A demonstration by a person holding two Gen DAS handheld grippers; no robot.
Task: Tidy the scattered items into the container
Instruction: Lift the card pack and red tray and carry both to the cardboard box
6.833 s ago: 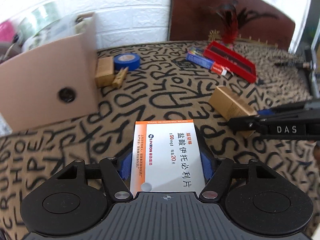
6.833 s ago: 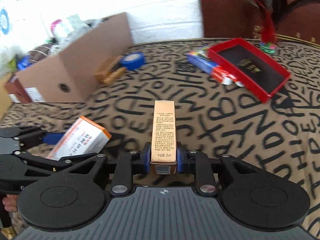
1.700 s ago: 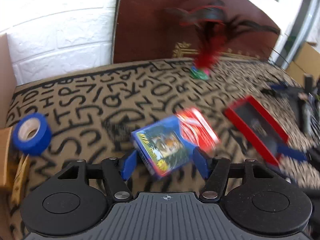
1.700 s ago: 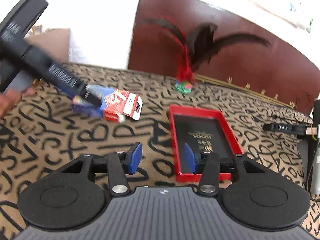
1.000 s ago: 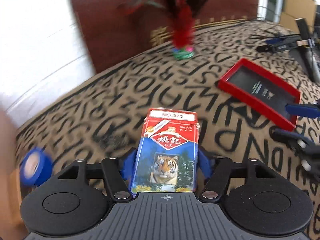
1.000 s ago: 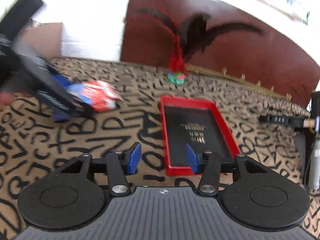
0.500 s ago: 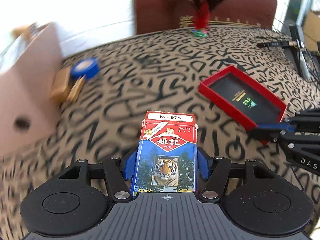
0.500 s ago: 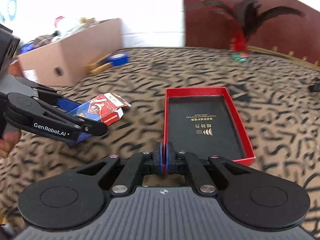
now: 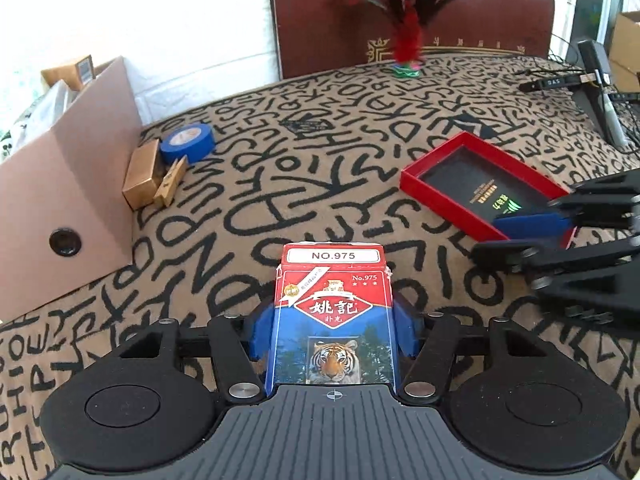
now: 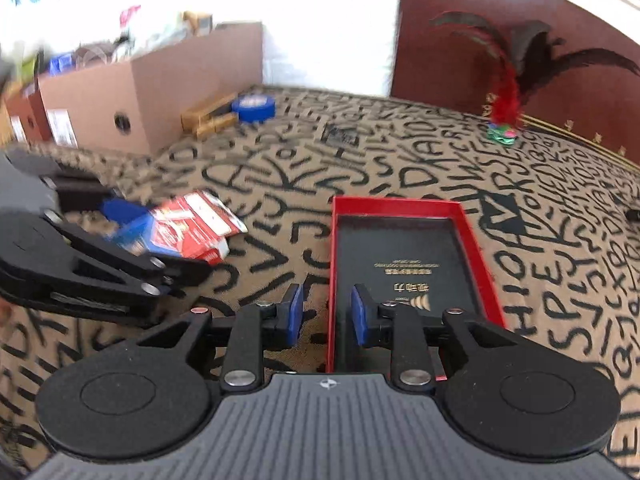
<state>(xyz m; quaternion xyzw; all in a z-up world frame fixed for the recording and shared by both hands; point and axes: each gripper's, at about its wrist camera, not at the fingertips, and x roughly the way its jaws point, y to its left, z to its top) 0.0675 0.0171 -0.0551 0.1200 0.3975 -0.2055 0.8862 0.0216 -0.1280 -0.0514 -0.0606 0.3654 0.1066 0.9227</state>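
Note:
My left gripper [image 9: 334, 324] is shut on a red and blue playing-card box [image 9: 334, 312] with a tiger picture, held above the patterned cloth. The box also shows in the right wrist view [image 10: 188, 236]. My right gripper [image 10: 325, 314] is open, its two blue pads straddling the left wall of the red shallow box [image 10: 404, 264] without touching it. The red box also shows in the left wrist view [image 9: 476, 184]. The cardboard container [image 9: 60, 200] stands at the left, also seen in the right wrist view [image 10: 140, 92].
A blue tape roll [image 9: 187, 142] and two small golden boxes [image 9: 144, 174] lie beside the cardboard container. A feather shuttlecock [image 9: 406, 54] stands at the back by a dark red board. Black tools and cables [image 9: 592, 80] lie at the far right.
My right gripper was shut half a second ago and has opened around the red box's left wall. My left gripper still holds the card box and has swung toward the cardboard container.

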